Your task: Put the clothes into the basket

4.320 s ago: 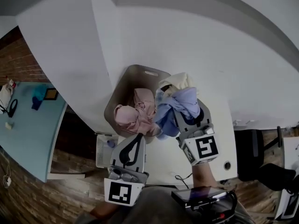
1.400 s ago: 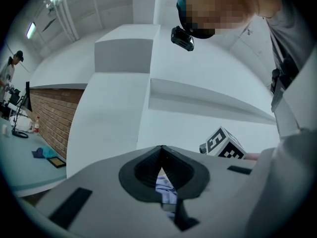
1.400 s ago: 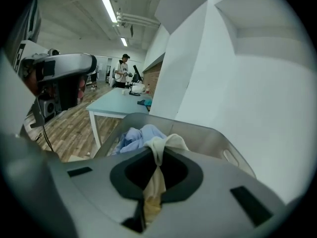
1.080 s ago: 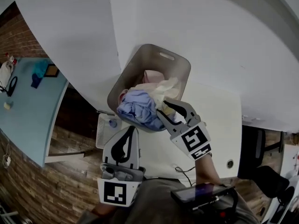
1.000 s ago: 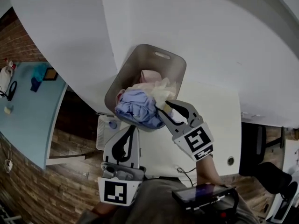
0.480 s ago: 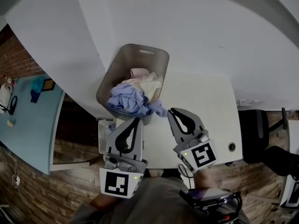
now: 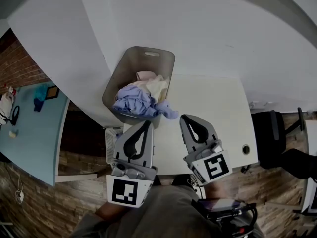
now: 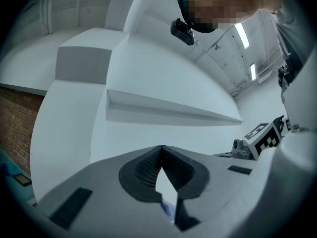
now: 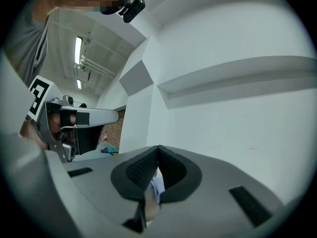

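Observation:
The grey-brown basket [image 7: 163, 54] stands at the far left end of the white table [image 7: 218, 103]. It holds a lavender-blue garment [image 7: 134, 102], a cream one [image 7: 157, 85] and a pink one [image 7: 143, 75]. One blue end [image 7: 169, 114] hangs over the near rim onto the table. My right gripper [image 7: 184, 117] [image 9: 158, 148] hovers just short of that end; its jaws have just been closing and are shut with nothing between them. My left gripper [image 7: 147, 123] [image 8: 161, 148] is beside it, near the basket's near rim, shut and empty.
A light blue table [image 7: 29, 133] with small items stands at the left over a brick-patterned floor. A white crate [image 7: 112, 144] sits below the table's left edge. A dark chair [image 7: 270, 133] is at the right. White walls rise behind the basket.
The right gripper has let go of the blue and cream clothes, which now lie in the basket, and drawn back toward me. The left gripper has shifted slightly forward.

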`<state>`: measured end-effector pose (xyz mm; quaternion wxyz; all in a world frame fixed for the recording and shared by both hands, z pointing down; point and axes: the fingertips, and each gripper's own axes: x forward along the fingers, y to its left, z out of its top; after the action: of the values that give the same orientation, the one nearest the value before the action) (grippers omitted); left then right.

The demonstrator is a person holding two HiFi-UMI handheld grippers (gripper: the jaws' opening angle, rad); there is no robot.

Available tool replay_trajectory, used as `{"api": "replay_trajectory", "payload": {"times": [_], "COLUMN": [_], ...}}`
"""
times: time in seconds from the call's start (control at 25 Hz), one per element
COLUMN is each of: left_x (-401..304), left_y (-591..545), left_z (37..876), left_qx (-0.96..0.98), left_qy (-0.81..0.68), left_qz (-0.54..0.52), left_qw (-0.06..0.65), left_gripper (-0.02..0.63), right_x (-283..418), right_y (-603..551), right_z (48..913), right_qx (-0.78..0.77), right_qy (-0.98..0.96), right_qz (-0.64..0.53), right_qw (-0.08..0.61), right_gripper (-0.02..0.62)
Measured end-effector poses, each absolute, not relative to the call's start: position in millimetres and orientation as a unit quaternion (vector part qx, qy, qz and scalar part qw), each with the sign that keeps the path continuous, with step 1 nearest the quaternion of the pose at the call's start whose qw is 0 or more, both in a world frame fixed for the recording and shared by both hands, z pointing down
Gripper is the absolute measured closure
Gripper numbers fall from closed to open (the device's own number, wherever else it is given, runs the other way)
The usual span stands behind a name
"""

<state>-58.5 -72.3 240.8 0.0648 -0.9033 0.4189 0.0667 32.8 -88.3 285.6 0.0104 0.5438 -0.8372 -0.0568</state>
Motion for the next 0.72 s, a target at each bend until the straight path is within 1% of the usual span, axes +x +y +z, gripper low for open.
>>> {"api": "replay_trajectory", "payload": {"times": [0.52, 0.72], "left_x": [-64, -63], "left_y": [-66, -65], "left_z": [234, 234], "left_qx": [-0.9, -0.901], "left_qy": [0.423, 0.422], "left_qz": [0.066, 0.068], "left_qw": [0.077, 0.077], "left_gripper": [0.598, 0.597], "right_x": [25, 24], "right_y": [-87, -87], "right_z": [274, 275], "right_qx": [0.537, 0.535], "right_qy": [-0.841, -0.842], "right_qz": [-0.063, -0.065], "right_qw": [-0.007, -0.003], "right_gripper": [0.589, 0.589]}}
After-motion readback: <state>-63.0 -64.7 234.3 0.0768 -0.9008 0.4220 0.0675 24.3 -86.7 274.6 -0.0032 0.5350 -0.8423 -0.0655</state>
